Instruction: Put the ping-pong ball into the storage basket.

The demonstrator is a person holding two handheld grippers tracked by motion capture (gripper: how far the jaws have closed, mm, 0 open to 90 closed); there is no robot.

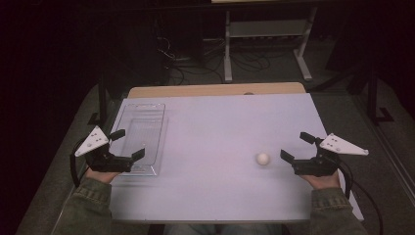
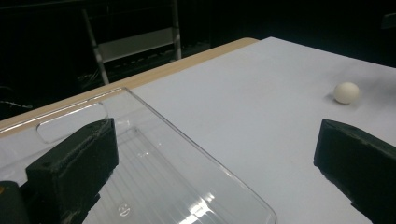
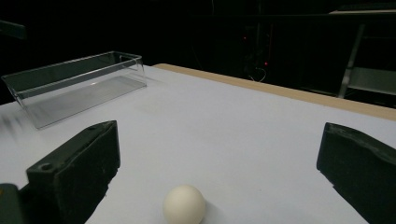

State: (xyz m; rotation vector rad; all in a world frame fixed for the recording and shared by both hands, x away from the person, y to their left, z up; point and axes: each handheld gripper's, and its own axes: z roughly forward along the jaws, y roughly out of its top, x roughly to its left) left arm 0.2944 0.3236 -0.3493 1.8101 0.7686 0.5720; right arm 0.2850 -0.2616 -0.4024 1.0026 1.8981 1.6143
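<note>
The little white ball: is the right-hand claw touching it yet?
Apart. In the high view, bare table separates the ball from the right gripper, whose jaws stand wide open.

Ball [image 1: 263, 158], just in front of right gripper [image 1: 298, 146]: matt off-white, smooth, looks like plastic. Tray [image 1: 143, 134], under and ahead of left gripper [image 1: 128, 143]: clear glossy plastic w/ ribbed floor, bright glints. Gripper jaws: black, matt, rough-grained, rubbery look. Plates on top of grippers: pale grey, smooth, matt. Tabletop [image 1: 220, 127]: white, matt, paper-like sheet; bare wood strip at far edge. Sleeves [image 1: 85, 208]: coarse olive cloth.
</note>
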